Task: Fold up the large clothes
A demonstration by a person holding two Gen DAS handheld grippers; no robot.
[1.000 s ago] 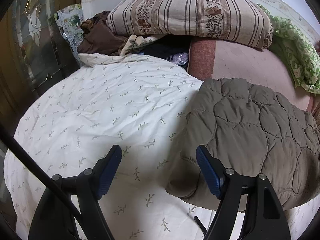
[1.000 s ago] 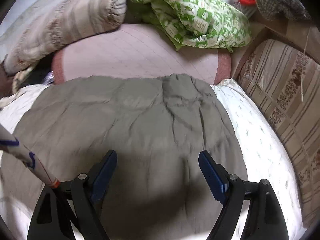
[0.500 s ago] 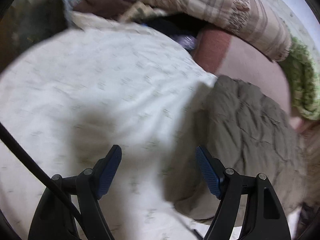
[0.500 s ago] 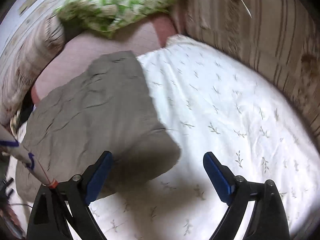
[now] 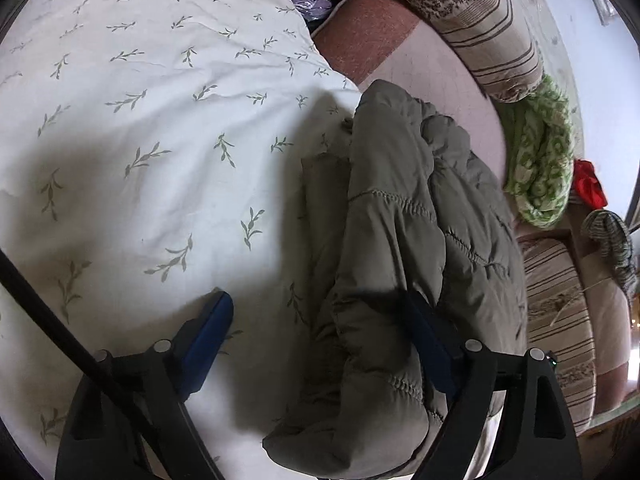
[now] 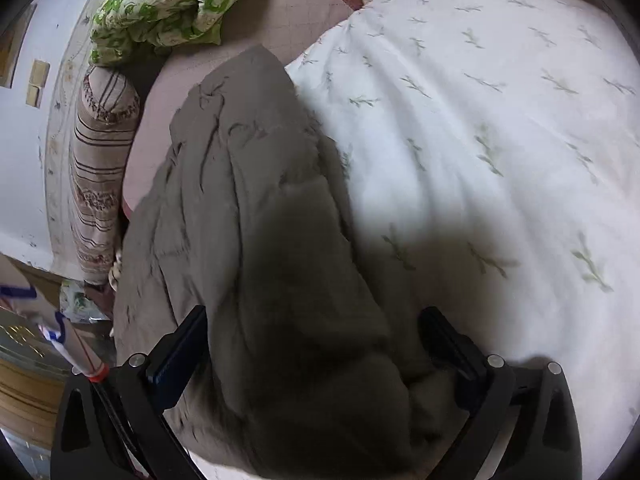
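Opening tongs (image 6: 312, 352) astride jacket (image 6: 248, 200)

Jacket (image 5: 392, 248) on quilt (image 5: 160, 128)

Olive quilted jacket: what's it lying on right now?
The olive quilted jacket lies mostly on the white leaf-print duvet, its far end on the pink mat. Whatever is directly beneath its bulk is covered.

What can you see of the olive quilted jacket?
The olive quilted jacket is puffy, matte fabric with stitched seams, bunched into a long folded heap on the white leaf-print duvet, its far end reaching the pink sheet. Each tool, left and right, straddles an end, jaws opening, pads not pressing.
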